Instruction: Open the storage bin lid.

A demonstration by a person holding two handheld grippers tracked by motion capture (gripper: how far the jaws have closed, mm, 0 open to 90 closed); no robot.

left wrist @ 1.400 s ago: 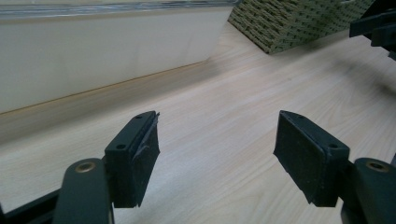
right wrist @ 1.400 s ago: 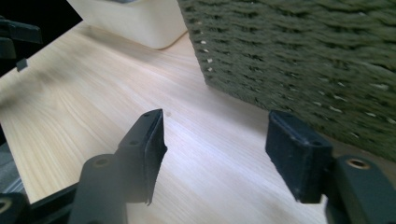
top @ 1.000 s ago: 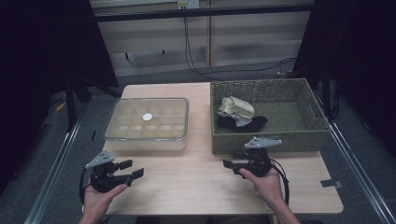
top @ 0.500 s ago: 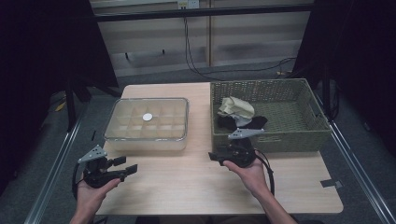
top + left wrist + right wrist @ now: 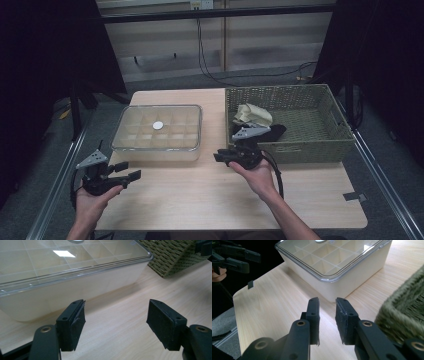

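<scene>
While both tongs hold nothing | compartment box (image 5: 157,134): clear lid, cream dividers | left tongs (image 5: 131,175) wide apart | right tongs (image 5: 220,156) nearly together

The left gripper (image 5: 131,171) is held low with its jaws spread wide. The right gripper (image 5: 218,156) points leftward, jaws nearly together, nothing between them.

Wooden table (image 5: 200,200) under box (image 5: 157,131), basket (image 5: 305,142)
</scene>
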